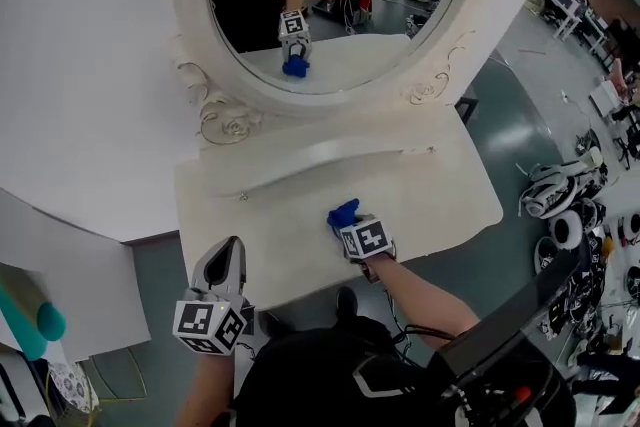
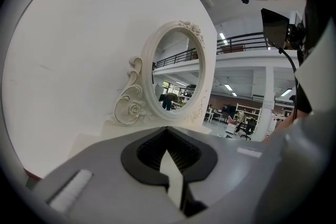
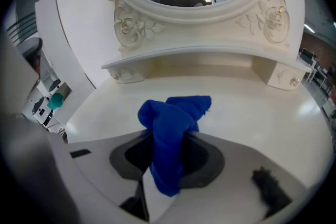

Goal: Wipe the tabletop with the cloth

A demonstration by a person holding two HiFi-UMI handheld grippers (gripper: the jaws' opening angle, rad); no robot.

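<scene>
Against a big white wall (image 1: pixel 80 65) stood a cream dressing table with a smooth, shiny tabletop (image 1: pixel 440 185). At the back of it rose a round mirror in a cream frame carved with roses and curls (image 1: pixel 330 5). A low curved shelf (image 1: pixel 300 165) ran along under the mirror.

The left gripper (image 1: pixel 228 250) was at the near edge of the tabletop, on the left side. Its jaws were pressed together with nothing between them – the left gripper view showed only its own dark pads (image 2: pixel 144 152) meeting.

The right gripper (image 1: pixel 347 227) was further along, over the middle of the tabletop, pointing toward the mirror. Its jaws were squeezed tight on a small bright blue cloth (image 1: pixel 343 214). In the right gripper view the cloth (image 3: pixel 173 118) stuck up out of the jaws in a crumpled bunch, and its loose top end flopped forward toward the tabletop. I could not tell if the cloth was touching the top. The mirror glass showed the same blue bunch, very small.
</scene>
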